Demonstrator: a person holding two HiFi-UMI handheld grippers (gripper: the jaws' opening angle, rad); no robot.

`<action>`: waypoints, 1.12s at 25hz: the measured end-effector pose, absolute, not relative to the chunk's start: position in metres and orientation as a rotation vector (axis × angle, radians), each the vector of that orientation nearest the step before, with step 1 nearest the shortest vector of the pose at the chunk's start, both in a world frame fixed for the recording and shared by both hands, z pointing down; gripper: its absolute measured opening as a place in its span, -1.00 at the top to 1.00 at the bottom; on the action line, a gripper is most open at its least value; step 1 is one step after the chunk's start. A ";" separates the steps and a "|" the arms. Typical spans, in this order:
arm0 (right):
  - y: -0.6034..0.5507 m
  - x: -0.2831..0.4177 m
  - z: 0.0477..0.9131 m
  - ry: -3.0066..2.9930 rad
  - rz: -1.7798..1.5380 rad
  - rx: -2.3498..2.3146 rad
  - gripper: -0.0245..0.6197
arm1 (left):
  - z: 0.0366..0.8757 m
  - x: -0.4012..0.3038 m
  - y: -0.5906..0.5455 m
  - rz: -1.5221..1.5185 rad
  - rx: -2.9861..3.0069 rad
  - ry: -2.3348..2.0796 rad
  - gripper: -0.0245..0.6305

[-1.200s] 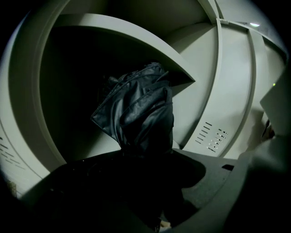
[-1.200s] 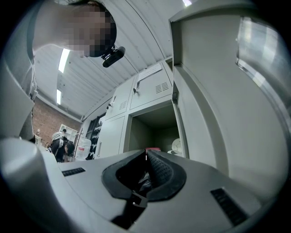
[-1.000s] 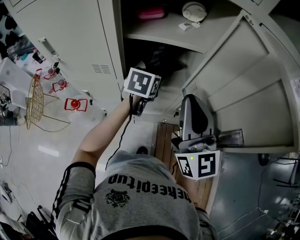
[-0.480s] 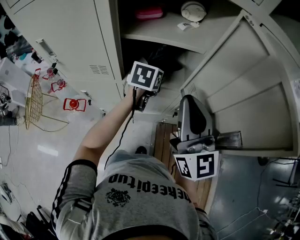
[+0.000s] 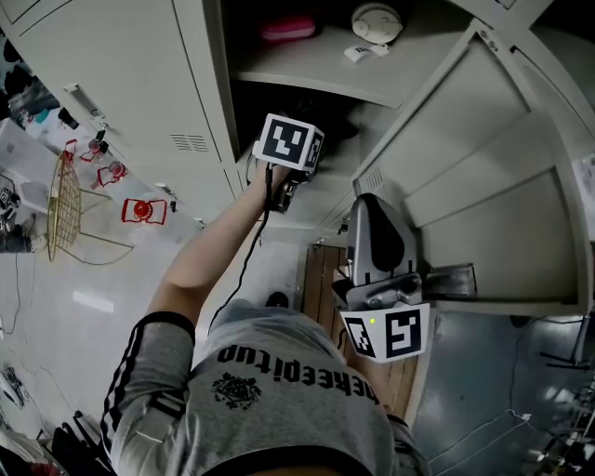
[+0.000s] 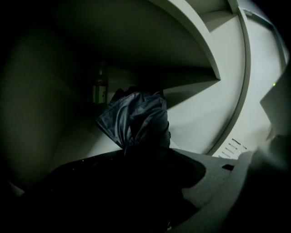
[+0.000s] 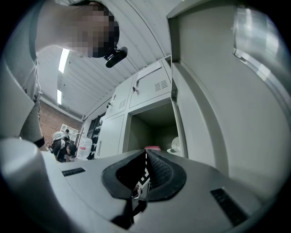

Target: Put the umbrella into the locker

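Observation:
The dark folded umbrella point(image 6: 136, 118) is inside the locker's lower compartment, its bunched fabric sticking out past the jaws of my left gripper point(image 6: 141, 148), which is shut on it. In the head view the left gripper point(image 5: 296, 158) reaches into that dark compartment, where the umbrella point(image 5: 325, 125) barely shows. The grey locker point(image 5: 316, 70) stands with its door point(image 5: 483, 177) swung open to the right. My right gripper point(image 5: 372, 204) hangs beside the door, outside the locker. Its jaws point(image 7: 145, 154) are shut with nothing between them.
A pink item point(image 5: 286, 28) and a white round thing point(image 5: 376, 19) lie on the upper shelf. A bottle point(image 6: 100, 88) stands at the back of the lower compartment. A gold wire rack point(image 5: 67, 200) and red objects point(image 5: 141, 210) sit to the left. People point(image 7: 61, 143) stand far off.
My left gripper has moved a little deeper into the lower compartment with the umbrella. The right gripper has drifted slightly down and left.

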State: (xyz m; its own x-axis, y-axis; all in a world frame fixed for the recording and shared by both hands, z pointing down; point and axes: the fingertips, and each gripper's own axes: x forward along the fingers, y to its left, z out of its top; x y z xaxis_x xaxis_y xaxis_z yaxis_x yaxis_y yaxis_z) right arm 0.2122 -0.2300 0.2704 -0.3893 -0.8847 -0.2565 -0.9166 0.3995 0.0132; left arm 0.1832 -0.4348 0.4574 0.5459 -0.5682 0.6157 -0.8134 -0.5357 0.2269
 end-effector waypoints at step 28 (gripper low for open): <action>-0.225 0.207 0.268 2.468 0.239 -1.574 0.89 | 0.460 0.203 -0.459 0.730 2.229 -1.095 0.10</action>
State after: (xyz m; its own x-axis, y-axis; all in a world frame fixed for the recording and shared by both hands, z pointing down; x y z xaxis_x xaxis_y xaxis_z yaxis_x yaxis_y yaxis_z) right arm 0.2073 -0.2248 0.2678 -0.4106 -0.8747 -0.2576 -0.9079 0.4184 0.0263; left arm 0.2027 -0.4594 0.4598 0.5214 -0.5262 0.6718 -0.8226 -0.5194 0.2315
